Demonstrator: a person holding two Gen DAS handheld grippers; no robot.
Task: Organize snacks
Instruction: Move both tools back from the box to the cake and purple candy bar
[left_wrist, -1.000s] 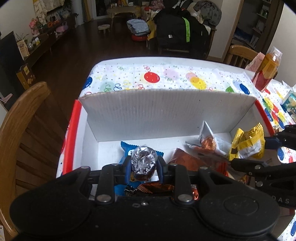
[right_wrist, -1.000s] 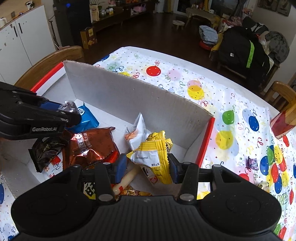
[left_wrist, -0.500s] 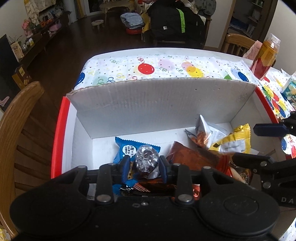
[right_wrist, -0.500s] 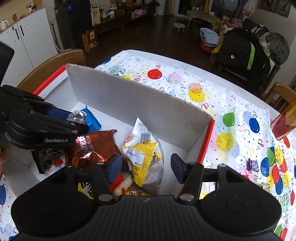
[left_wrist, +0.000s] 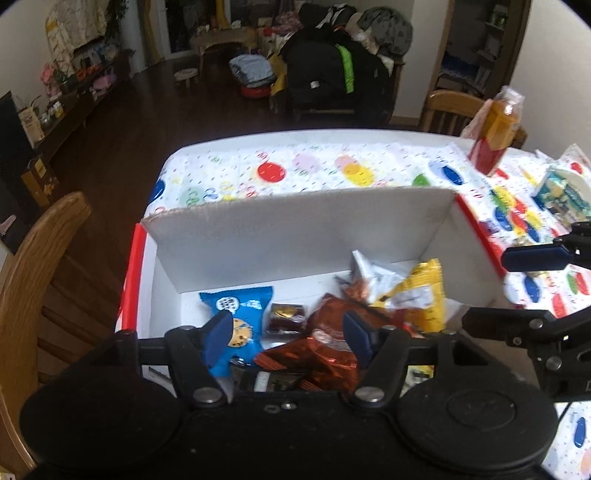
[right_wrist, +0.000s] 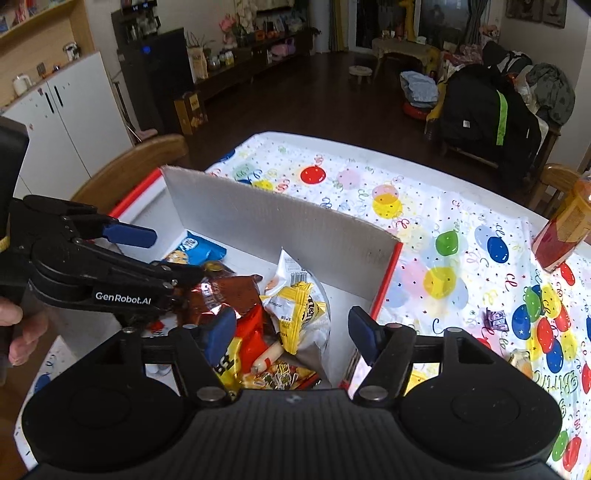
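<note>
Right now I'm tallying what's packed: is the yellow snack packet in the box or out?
In. The yellow snack packet lies inside the box among other wrappers, free of both open grippers.

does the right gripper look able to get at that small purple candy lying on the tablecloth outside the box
Probably yes. The right gripper is open and empty, and the purple candy lies alone on the tablecloth, right of the box wall. Nothing stands between them; it would only have to swing right past the box edge.
</note>
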